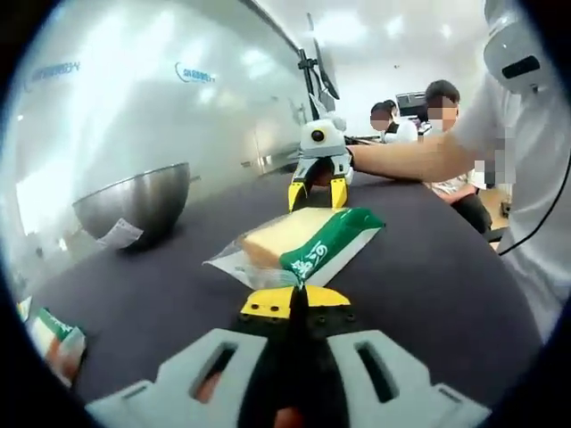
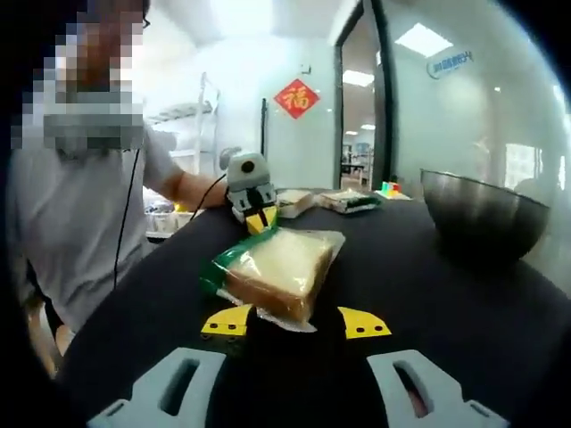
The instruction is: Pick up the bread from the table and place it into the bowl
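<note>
Dark table (image 1: 428, 267), glass wall behind. Bagged bread (image 1: 299, 242) at frame centre. My left claw (image 1: 294, 301) pinches bag's edge; right claw (image 2: 296, 323) spread, straddling other end. Grasp step. Next: lift, carry to steel bowl (image 1: 138, 201), middle left.

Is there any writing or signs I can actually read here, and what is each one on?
"福": on the red diamond sign on the far wall.
Blue logos on the glass wall: too blurred to read.
White lettering on the green band of the bread wrapper: too blurred to read.
White label hanging from the bowl: no legible text.
</note>
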{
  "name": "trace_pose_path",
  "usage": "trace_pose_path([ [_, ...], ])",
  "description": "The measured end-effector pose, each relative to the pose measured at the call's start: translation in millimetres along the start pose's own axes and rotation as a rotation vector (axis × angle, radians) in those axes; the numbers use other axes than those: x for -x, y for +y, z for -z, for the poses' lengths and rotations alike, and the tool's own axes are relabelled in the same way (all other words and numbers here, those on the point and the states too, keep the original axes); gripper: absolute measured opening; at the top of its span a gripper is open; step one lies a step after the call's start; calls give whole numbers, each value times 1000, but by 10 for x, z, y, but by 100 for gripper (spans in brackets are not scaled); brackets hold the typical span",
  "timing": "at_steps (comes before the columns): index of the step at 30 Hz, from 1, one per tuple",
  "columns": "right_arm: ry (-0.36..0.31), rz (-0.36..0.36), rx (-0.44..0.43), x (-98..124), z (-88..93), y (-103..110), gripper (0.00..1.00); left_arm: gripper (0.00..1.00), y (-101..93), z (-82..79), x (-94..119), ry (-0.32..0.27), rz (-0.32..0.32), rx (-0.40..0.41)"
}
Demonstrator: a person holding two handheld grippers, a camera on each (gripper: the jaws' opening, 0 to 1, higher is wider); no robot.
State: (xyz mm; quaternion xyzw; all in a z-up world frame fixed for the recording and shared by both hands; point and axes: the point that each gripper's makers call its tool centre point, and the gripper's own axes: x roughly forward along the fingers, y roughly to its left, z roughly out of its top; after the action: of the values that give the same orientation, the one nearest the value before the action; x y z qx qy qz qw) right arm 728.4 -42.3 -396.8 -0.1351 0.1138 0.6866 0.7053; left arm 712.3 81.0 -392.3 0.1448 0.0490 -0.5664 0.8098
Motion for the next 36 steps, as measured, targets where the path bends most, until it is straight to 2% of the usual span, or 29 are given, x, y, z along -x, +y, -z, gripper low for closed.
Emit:
trace_pose_path([
  [1,2,-5,3,-18,23,-11,32,0,7,3,2,-1,0,3],
  [2,-1,-19,17,-52,35,11,26,0,21,8,7,-1,-1,5],
  [3,2,-37,51,-77,41,47,17,0,25,9,7,-1,0,7],
  [4,14,-2,115,-107,47,-15,12,0,38,14,4,0,-5,8],
  [5,14,-11,143,-121,30,14,9,0,48,14,5,-1,-6,14],
  [10,24,28,160,-30,-60,8,3,0,95,-18,12,3,-48,12],
  [13,47,87,257,43,-262,-20,1,0,144,-227,-11,-26,-88,-38],
  [14,44,98,278,78,-342,-33,0,0,202,-375,-14,-41,-117,-74],
  [15,36,122,302,147,-495,-82,0,0,300,-544,-4,-62,-146,-89],
  [18,-40,226,407,402,-1152,-335,0,0,810,-1155,57,-138,-270,-120],
  [20,-63,350,487,604,-1649,-677,0,0,1166,-1656,41,-202,-323,-177],
  [21,-68,401,510,673,-1826,-850,0,0,1293,-1788,37,-219,-343,-201],
  [22,-80,451,517,731,-1988,-1024,1,0,1502,-1985,32,-252,-376,-209],
  [24,-114,474,483,774,-2235,-1283,1,0,1948,-2306,19,-323,-433,-158],
  [26,-158,542,448,795,-2427,-1632,4,0,2355,-2509,1,-405,-503,-91],
  [27,-160,562,447,790,-2444,-1767,8,0,2553,-2505,-36,-412,-543,-69],
  [28,-161,596,432,770,-2447,-1947,25,1,2760,-2414,-104,-372,-564,-59],
  [29,-150,628,350,733,-2364,-2119,43,10,2927,-2230,-154,-321,-583,8],
  [30,-132,606,269,639,-2220,-2190,59,29,3057,-1992,-215,-291,-576,108],
  [31,-115,588,272,561,-2125,-2135,64,41,3074,-1855,-202,-285,-566,156],
  [32,-110,579,313,539,-2061,-2080,57,47,2995,-1772,-125,-311,-554,157],
  [33,-111,562,323,519,-1985,-2012,52,48,2953,-1714,-32,-325,-551,157],
  [36,-131,513,278,506,-1830,-1911,52,46,2869,-1620,190,-332,-521,136],
])
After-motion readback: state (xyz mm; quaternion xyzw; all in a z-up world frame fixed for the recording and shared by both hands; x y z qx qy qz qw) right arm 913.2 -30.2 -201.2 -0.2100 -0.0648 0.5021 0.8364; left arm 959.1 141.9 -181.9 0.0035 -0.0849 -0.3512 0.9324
